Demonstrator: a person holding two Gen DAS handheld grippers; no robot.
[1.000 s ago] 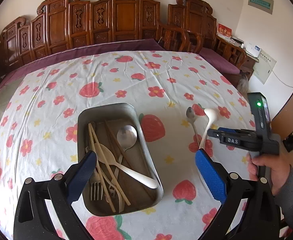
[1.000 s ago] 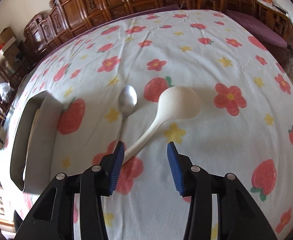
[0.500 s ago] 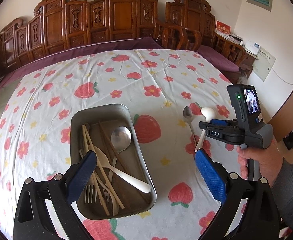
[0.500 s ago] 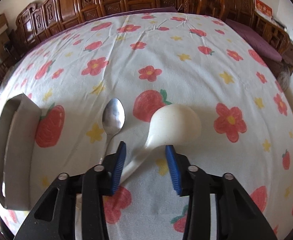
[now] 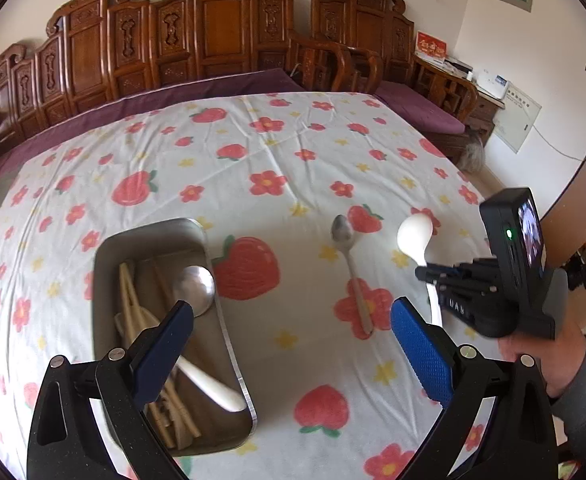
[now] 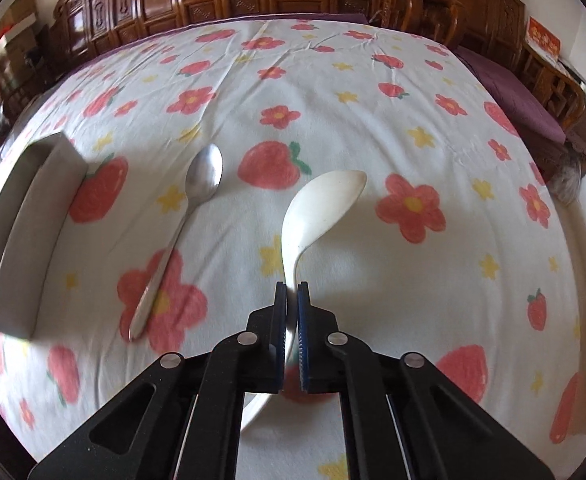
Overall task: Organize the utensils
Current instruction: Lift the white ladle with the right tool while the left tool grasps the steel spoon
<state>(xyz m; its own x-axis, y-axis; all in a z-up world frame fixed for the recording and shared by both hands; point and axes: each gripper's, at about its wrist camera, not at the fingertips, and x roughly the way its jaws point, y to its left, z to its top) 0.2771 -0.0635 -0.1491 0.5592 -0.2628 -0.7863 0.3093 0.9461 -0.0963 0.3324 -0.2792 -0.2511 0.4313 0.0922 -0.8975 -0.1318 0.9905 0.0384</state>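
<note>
right gripper [image 6: 292, 292]: we have it clamped on the white spoon [image 6: 321, 208] handle, bowl pointing far | left gripper [image 5: 293, 320]: our jaws stand apart, nothing between | metal spoon [image 6: 197, 200]: lies on tablecloth [image 6: 333, 100], left of white spoon | metal tray [image 5: 105, 256]: near left, holds utensils

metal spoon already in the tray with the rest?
No, one metal spoon lies on the tablecloth, outside the metal tray.
</note>
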